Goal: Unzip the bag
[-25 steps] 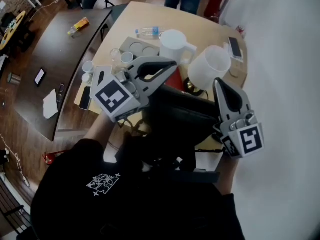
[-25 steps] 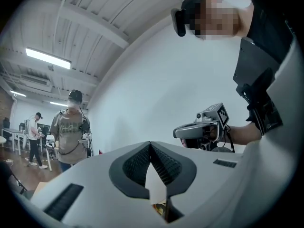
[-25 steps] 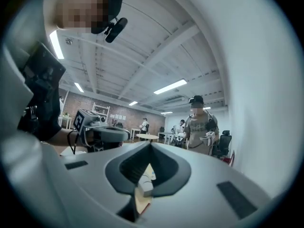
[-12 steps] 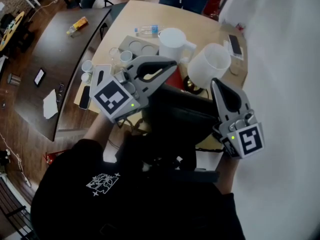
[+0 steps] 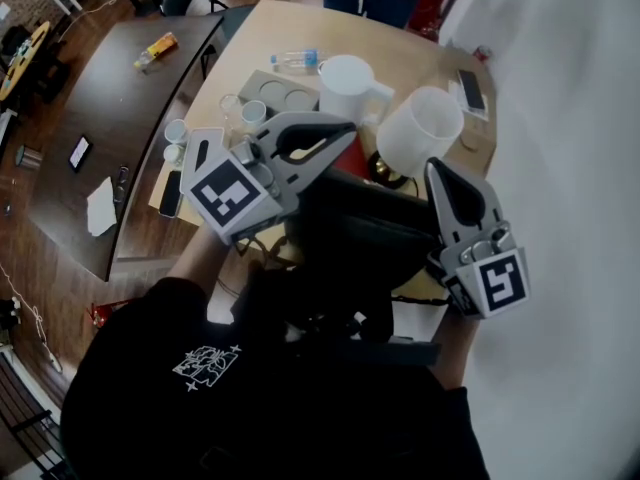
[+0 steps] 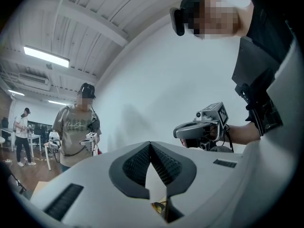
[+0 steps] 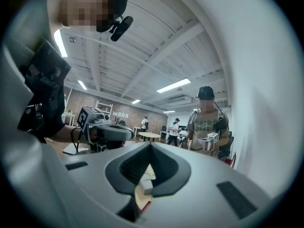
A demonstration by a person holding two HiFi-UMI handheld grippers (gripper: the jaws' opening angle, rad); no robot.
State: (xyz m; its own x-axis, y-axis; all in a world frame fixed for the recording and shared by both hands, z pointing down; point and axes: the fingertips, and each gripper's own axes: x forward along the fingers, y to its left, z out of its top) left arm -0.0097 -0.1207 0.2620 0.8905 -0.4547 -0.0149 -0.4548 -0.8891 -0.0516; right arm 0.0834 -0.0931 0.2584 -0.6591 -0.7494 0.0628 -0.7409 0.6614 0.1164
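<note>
Wooden flooring (image 5: 30, 258) is being shown around two tables, and a white wall (image 5: 570, 148) is being seen to the right of the black bag (image 5: 365, 233). A dark brown table (image 5: 110, 118) is being seen well to the left of the bag. The bag itself is being borne by a light wooden table (image 5: 270, 28), at that table's near edge and close against the person's dark-clothed body. Its zip cannot be made out.

The bag is being flanked by two grippers, both being held level. The left gripper (image 5: 343, 138) is being held at the bag's left side, its jaws being pressed together with nothing between them. The right gripper (image 5: 440, 170) is being held at the bag's right side, its jaws likewise clenched on nothing.

Just beyond the bag, two white pitchers are being seen, one with a handle (image 5: 350, 88) and one nearer the wall (image 5: 420, 133). Farther beyond the bag, a grey cup tray (image 5: 275, 93) and a clear water bottle (image 5: 297, 61) are being shown. A phone (image 5: 470, 90) is being seen beyond the bag's right side.
</note>
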